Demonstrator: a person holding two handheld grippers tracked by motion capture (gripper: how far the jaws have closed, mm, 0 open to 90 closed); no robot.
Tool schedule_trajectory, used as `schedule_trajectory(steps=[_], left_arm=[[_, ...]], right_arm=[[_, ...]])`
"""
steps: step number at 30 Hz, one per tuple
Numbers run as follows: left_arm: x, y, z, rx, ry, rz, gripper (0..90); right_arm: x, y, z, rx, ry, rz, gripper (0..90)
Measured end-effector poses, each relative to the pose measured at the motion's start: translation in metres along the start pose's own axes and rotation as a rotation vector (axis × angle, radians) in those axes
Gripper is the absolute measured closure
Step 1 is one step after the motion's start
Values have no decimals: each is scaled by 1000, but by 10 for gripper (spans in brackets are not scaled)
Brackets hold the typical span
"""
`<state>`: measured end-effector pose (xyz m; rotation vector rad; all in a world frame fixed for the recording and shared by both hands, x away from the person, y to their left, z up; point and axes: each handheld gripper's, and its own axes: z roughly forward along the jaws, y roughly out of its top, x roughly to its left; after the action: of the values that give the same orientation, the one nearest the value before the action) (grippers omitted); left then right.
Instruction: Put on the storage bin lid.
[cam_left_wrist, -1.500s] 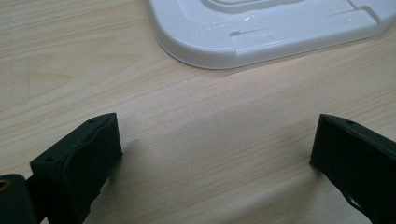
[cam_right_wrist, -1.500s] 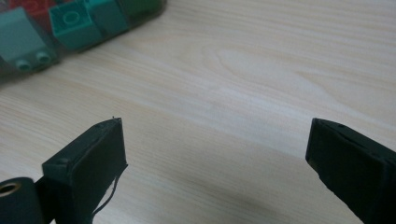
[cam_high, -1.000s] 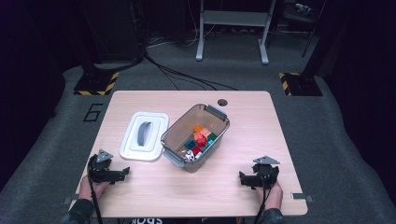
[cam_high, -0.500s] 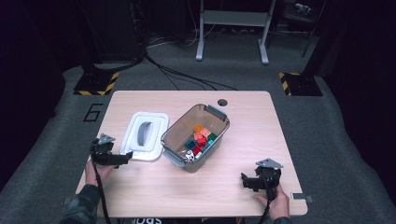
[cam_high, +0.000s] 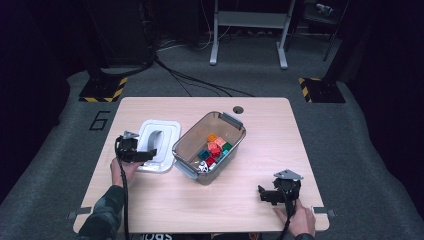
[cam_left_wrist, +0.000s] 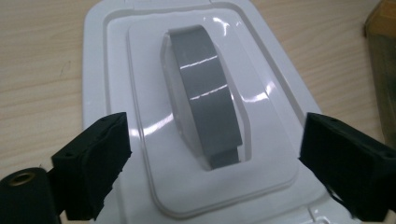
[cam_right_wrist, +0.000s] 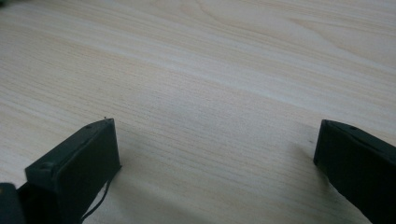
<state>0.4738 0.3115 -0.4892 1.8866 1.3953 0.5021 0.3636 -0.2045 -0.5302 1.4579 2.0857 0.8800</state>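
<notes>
A white lid (cam_high: 159, 142) with a grey handle (cam_left_wrist: 205, 93) lies flat on the table, left of a clear bin (cam_high: 190, 137) that holds several coloured blocks (cam_high: 215, 149). My left gripper (cam_high: 145, 156) hovers at the lid's (cam_left_wrist: 116, 56) near edge. In the left gripper view its jaws (cam_left_wrist: 215, 140) stand wide on either side of the handle without touching it. They have just been closing a little. My right gripper (cam_high: 265, 194) rests open near the front right of the table, with bare wood between its jaws (cam_right_wrist: 215, 144).
The wooden table (cam_high: 300, 140) has a round cable hole (cam_high: 238, 109) at its far edge. Dark floor with cables and stand legs surrounds it. The bin sits at an angle in the middle, between the two hands.
My left gripper has moved away from the table's front edge to the white lid. The right gripper has stayed where it was.
</notes>
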Motion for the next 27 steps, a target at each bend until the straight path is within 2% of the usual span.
schedule_trajectory(steps=[2,3,5,6,8,9,10,11,12,13,18,21,22,27], left_arm=[[-2,4,6,7,14,1,159],[-2,5,9,18,7,2,184],[-1,6,13,44,21,16,262],[0,6,15,44,22,-2,286],[0,7,18,60,32,-3,375],[1,6,19,53,40,-20,406],[2,6,20,45,38,-26,489],[3,4,20,43,24,-45,523],[2,3,21,27,20,-57,594],[2,3,21,21,25,-61,623],[5,1,16,21,21,-77,665],[8,2,11,36,27,-65,668],[9,1,10,21,26,-71,669],[17,1,0,12,19,-88,670]], right_arm=[[0,1,1,1,6,6,0],[0,1,1,-1,3,6,0],[0,2,2,-3,6,3,0],[0,2,2,-2,4,3,0],[0,2,2,-2,5,2,0],[0,2,2,-2,7,2,0],[0,2,2,-2,4,3,0],[0,2,2,-3,6,3,0],[0,2,2,-3,7,2,0],[0,2,2,-3,9,0,0],[0,2,2,-3,8,1,0],[0,2,2,-3,8,1,0],[0,2,2,-3,8,1,0],[0,2,2,-3,8,1,0]])
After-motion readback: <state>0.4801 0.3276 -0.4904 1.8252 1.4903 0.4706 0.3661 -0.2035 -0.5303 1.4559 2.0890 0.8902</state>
